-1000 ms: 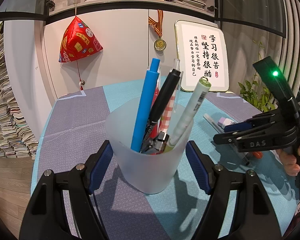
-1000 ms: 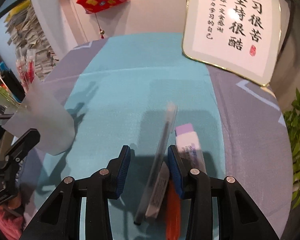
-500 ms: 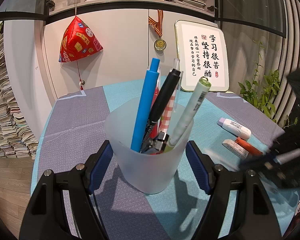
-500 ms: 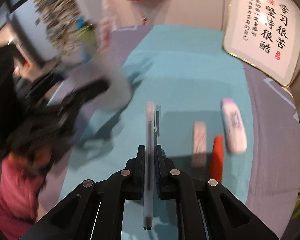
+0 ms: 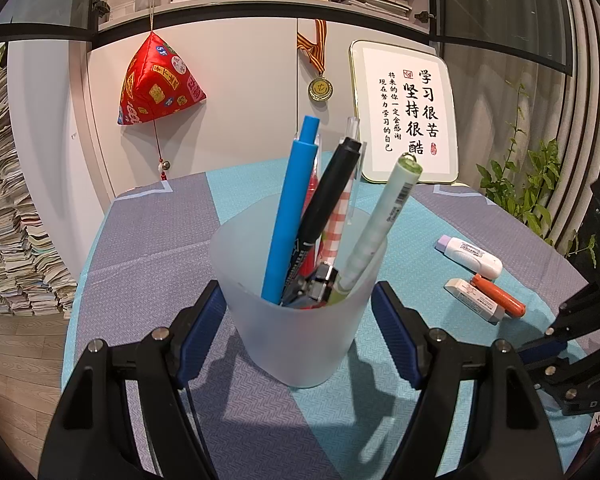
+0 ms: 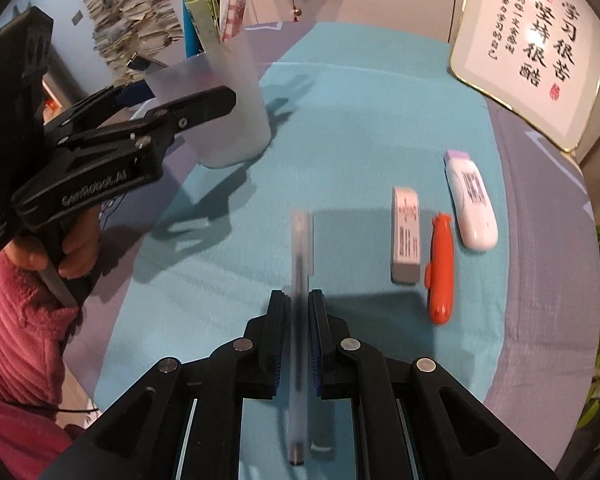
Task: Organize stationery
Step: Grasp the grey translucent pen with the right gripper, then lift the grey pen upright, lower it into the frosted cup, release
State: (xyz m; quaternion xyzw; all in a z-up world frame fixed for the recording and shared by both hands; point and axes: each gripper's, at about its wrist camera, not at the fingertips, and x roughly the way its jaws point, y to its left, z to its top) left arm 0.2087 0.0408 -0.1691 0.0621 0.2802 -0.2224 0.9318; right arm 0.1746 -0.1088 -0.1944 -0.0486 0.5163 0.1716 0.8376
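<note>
Clear pen (image 6: 300, 264) pinched between the blue pads of the right gripper (image 6: 299, 300), jaws clenched on its barrel; the pen runs straight along the fingers, cap end toward 12 o'clock, slightly blurred, over the teal strip of the tablecloth (image 6: 360, 120). At 3 o'clock of the pen, lying on the cloth: a white eraser (image 6: 405, 236), just beside it an orange cutter-shaped item (image 6: 440, 268), then a white correction-tape case with a lilac end (image 6: 471, 200), the three roughly parallel. At 10 to 11 o'clock in the right wrist view stands the frosted pen cup (image 6: 224, 104), upright on the cloth. The left gripper (image 5: 300, 320) has its blue pads against both sides of the cup, grasping it. In the cup: a blue pen (image 5: 290, 216), a black marker (image 5: 324, 208), a pale green highlighter (image 5: 380, 232), a red-checked pen (image 5: 338, 224) and a binder clip (image 5: 316, 284), all leaning toward 1 o'clock. A hand (image 6: 66, 248) in a pink sleeve (image 6: 20, 340) holds the left gripper's handle. At the table's far edge, 1 o'clock, a framed calligraphy board (image 5: 406, 116) leans against the cabinet; a red pyramid ornament (image 5: 158, 80) and a medal (image 5: 320, 88) hang on the doors.
</note>
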